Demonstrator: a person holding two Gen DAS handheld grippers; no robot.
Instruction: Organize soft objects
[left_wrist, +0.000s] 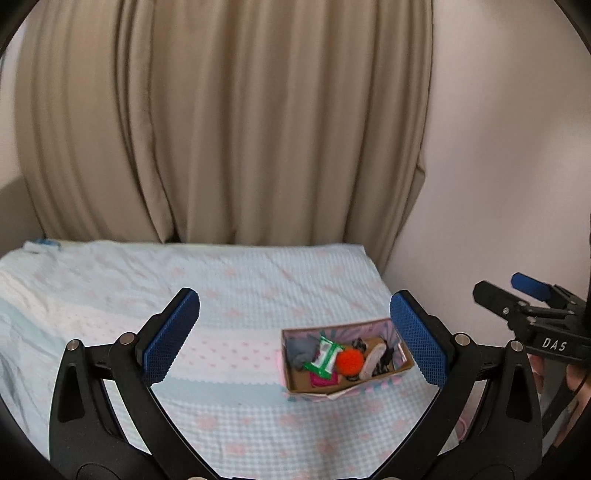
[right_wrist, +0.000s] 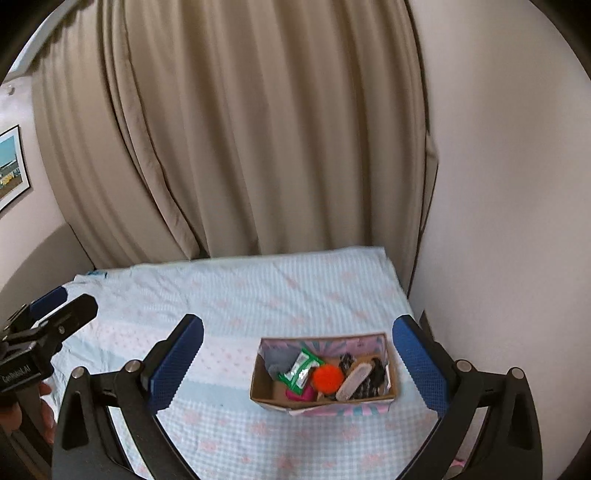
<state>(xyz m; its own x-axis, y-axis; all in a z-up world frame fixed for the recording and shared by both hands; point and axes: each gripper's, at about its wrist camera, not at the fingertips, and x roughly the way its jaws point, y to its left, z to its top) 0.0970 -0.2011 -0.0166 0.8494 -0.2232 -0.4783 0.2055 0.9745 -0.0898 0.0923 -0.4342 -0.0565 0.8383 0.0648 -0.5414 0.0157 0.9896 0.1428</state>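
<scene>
A small cardboard box (left_wrist: 404, 363) (right_wrist: 392, 396) with a pink and blue patterned outside sits on the bed at the right. Inside lie a grey cloth (left_wrist: 299, 349) (right_wrist: 279, 360), a green and white packet (left_wrist: 325, 357) (right_wrist: 300, 371), an orange pompom (left_wrist: 349, 363) (right_wrist: 328, 378), a pink item (left_wrist: 323, 380) (right_wrist: 300, 395), a white pad (left_wrist: 373, 360) (right_wrist: 354, 380) and a black piece (left_wrist: 384, 362) (right_wrist: 375, 376). My left gripper (left_wrist: 295, 336) is open and empty, held above the bed. My right gripper (right_wrist: 297, 365) is open and empty, with the box seen between its fingers, farther off.
The bed (left_wrist: 221, 288) (right_wrist: 236, 291) has a pale blue and pink cover. A beige curtain (left_wrist: 221, 122) (right_wrist: 236, 129) hangs behind it and a plain wall (right_wrist: 498, 184) runs along the right. A framed picture (right_wrist: 11, 168) hangs at the left.
</scene>
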